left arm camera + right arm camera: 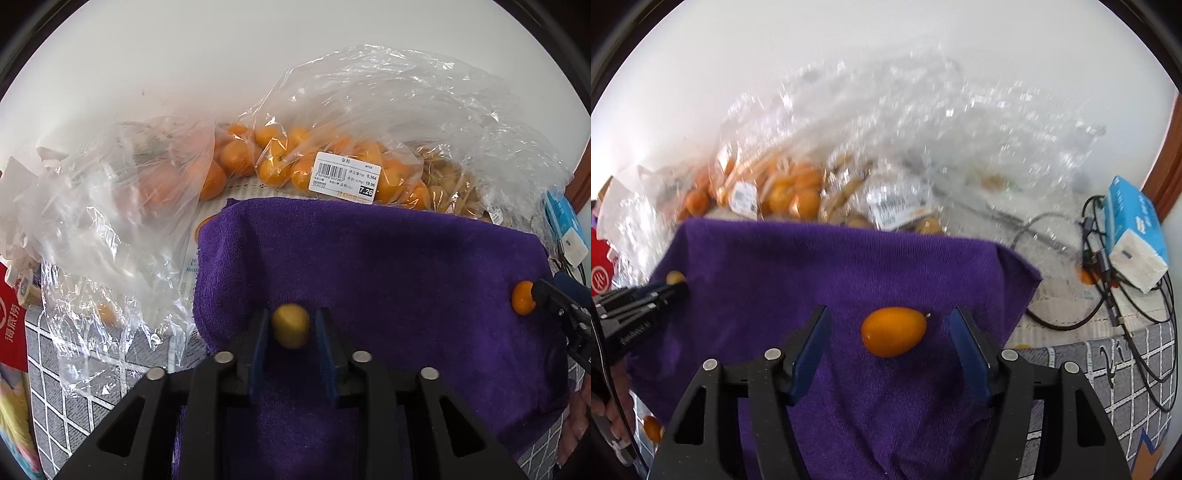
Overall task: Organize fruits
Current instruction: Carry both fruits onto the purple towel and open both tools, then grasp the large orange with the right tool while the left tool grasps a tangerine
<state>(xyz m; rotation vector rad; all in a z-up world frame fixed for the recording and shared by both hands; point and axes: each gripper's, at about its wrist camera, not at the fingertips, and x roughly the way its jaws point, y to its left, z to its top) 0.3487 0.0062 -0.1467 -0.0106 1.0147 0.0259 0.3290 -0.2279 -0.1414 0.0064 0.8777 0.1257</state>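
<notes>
Purple terry towel (369,266): soft looped pile, rectangular, spread flat over a grey tablecloth with a white grid (70,373); it carries both loose fruits.

Clear plastic bags (369,122): thin crinkled film, heaped at twelve o'clock beyond the towel, holding many small orange fruits; one has a white barcode price label (345,177) with "7.26" printed white on black. Other print too small to read.

Blue and white tissue pack (1137,236): soft rectangular block at three o'clock in the right wrist view, beside black cables (1108,291).

Orange fruit (894,331): egg-shaped, glossy smooth skin, tiny stem at one end, lying on the towel between the jaws of the right gripper (890,332); the blue pads stand wide apart and clear of it.

Yellow fruit (291,325): small, round to oval, dull yellow-green, blurred, on the towel between the jaws of the left gripper (291,325); the jaws are slightly parted, a thin gap showing on each side, pads not pressing.
</notes>
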